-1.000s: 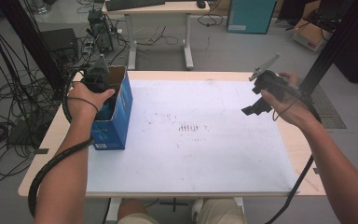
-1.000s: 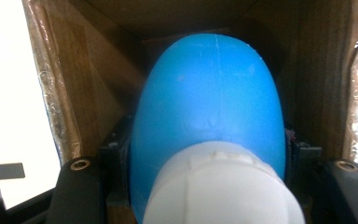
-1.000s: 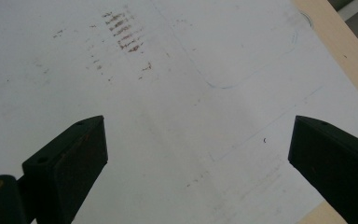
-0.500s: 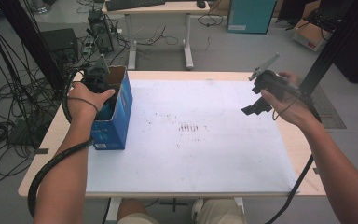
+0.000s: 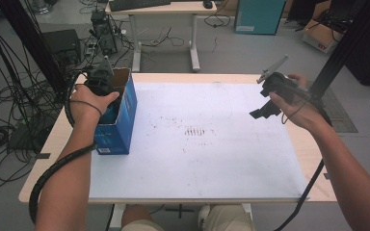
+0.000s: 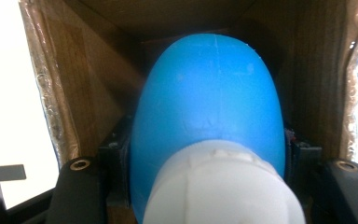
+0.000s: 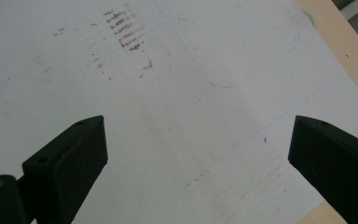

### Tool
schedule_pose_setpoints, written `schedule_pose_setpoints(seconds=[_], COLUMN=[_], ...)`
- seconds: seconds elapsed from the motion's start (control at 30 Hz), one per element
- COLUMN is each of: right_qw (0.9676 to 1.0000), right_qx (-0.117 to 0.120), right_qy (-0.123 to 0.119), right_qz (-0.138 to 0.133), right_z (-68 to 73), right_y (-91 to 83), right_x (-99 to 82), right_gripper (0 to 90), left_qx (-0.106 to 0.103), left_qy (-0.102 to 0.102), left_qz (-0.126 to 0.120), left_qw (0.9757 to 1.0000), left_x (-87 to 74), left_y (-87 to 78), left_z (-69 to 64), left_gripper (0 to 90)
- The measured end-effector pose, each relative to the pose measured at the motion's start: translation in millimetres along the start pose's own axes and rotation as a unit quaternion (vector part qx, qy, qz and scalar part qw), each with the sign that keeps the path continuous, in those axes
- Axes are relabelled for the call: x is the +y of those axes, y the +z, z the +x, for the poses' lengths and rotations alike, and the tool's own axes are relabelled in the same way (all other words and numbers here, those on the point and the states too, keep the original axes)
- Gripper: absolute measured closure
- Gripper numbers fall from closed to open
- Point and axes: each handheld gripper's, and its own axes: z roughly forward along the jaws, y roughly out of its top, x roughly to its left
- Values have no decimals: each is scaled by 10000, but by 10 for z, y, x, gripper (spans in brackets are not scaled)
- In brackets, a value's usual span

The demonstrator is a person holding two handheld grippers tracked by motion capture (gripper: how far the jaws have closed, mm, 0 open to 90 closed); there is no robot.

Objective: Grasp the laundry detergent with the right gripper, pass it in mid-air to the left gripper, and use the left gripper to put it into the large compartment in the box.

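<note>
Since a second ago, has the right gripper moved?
No. The right gripper hangs over the same spot near the white mat's right edge, jaws open.

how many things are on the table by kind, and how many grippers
blue cardboard box, open top, on the table's left side: 1
blue and white bottle, held inside the box: 1
black two-jaw grippers: 2, the left gripper shut on the bottle, the right gripper open above the white table sheet
total: 4
</note>
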Motion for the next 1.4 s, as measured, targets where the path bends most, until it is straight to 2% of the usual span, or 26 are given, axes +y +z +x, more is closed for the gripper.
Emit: schedule_pose_setpoints(seconds=[0.23, 0.37, 0.63, 1.3, 1.4], right_qw=[10000, 10000, 10000, 10000, 10000], right_qx=[-12, 8, 19, 39, 47], right_qy=[11, -7, -23, -44, -47], right_qz=[-48, 41, 21, -19, -31], right_z=[0, -3, 14, 30, 32], right_y=[3, 2, 20, 33, 37], right_x=[-4, 0, 15, 36, 41], right_gripper=[45, 45, 45, 45, 45], left_qx=[18, 12, 5, 24, 86], left_qy=[20, 15, 29, 95, 87], left_qz=[16, 19, -33, -246, -298], left_qw=[10000, 10000, 10000, 9996, 9995], left_x=[10, 12, 9, -37, -52], left_y=[1, 1, -13, -263, -301], left_z=[-10, -5, -7, -38, -56], left_gripper=[366, 366, 359, 284, 290])
